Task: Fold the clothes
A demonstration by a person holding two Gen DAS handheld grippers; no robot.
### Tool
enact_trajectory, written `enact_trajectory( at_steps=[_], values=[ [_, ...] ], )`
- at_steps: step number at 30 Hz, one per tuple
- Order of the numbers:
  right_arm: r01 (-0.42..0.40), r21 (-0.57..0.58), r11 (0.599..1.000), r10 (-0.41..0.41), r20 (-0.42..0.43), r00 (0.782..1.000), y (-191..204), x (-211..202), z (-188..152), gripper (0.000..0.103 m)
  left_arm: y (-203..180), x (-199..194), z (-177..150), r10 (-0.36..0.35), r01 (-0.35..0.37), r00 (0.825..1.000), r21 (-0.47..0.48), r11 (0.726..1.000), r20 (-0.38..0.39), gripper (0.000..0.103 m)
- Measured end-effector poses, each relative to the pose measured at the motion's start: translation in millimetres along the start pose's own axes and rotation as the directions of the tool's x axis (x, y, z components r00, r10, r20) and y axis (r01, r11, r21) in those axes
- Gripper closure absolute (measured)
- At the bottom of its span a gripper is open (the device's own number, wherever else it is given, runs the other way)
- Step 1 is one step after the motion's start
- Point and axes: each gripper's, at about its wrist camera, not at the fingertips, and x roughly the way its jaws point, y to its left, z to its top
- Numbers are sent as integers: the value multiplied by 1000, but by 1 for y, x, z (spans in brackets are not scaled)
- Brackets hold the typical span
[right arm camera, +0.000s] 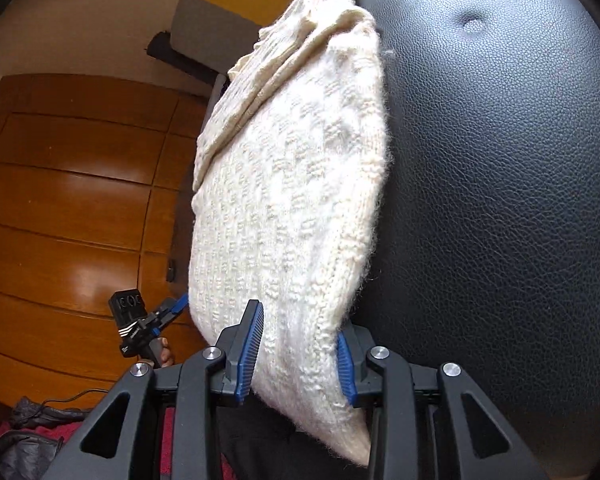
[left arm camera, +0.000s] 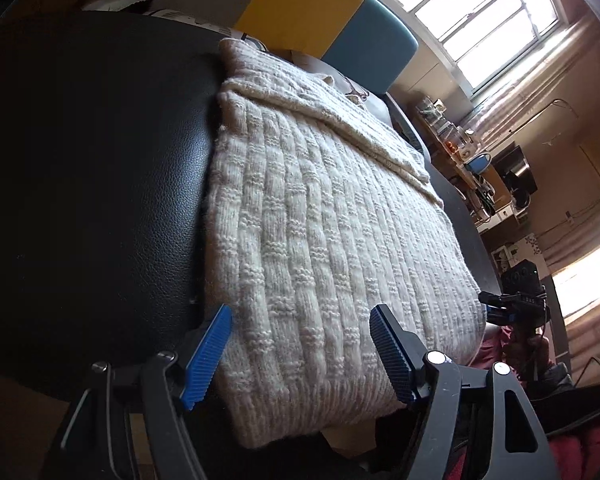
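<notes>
Sweater [left arm camera: 320, 240]: cream knit, folded, lying on black leather seat [left arm camera: 100, 200], near hem overhanging seat edge at 6 o'clock.
Left gripper [left arm camera: 300, 356]: released, pads spread wide astride hem, no press on knit.
Right gripper [right arm camera: 298, 360]: clenched on sweater hem, knit bunched between blue pads.
Risk: lopsided pull from one-sided hold, likely skewing fold.
Risk: slick leather, likely slide of whole bundle toward 6 o'clock, off seat.

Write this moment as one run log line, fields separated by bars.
left gripper: open, over sweater edge | right gripper: shut on cream knit sweater | sweater: folded, on black leather seat
</notes>
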Motion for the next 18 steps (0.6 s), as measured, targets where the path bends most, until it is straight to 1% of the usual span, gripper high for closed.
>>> enact_trajectory(
  at_steps=[2, 5, 8, 10, 12, 13, 14, 15, 16, 18],
  values=[
    [-4, -4, 1000, 4, 0, 1000, 0, 0, -1, 69, 6, -3, 1, 43, -43, 999, -4, 999, 4, 31],
    [-8, -10, 1000, 8, 5, 1000, 2, 0, -2, 69, 15, -5, -2, 11, -11, 1000, -32, 999, 4, 31],
    [-5, -24, 1000, 6, 14, 1000, 4, 1, -4, 69, 13, 6, -5, -18, 17, 1000, -48, 999, -20, 30],
    [-5, -41, 999, 6, 24, 1000, 5, 0, -5, 69, 8, 8, -6, -8, 8, 1000, -38, 999, 11, 24],
    [-2, -72, 997, 4, 30, 1000, 8, 2, -6, 69, 12, 5, -6, -18, 20, 1000, -84, 996, 23, 24],
    [-3, -92, 996, 5, 29, 1000, 9, 2, -8, 69, 14, 3, -6, -23, 26, 999, -107, 994, 29, 28],
    [-3, -105, 994, 6, 27, 1000, 9, 2, -8, 69, 19, 0, -7, -52, 57, 998, -140, 989, 37, 33],
    [-4, -113, 994, 7, 24, 1000, 9, 3, -9, 71, 24, -4, -7, -81, 88, 996, -173, 981, 45, 36],
    [-2, -122, 992, 5, 22, 1000, 9, 3, -9, 71, 27, -7, -9, -91, 99, 995, -182, 978, 49, 43],
    [5, -144, 990, -2, 18, 1000, 12, 5, -9, 72, 30, -12, -13, -97, 105, 994, -182, 978, 49, 51]
  ],
)
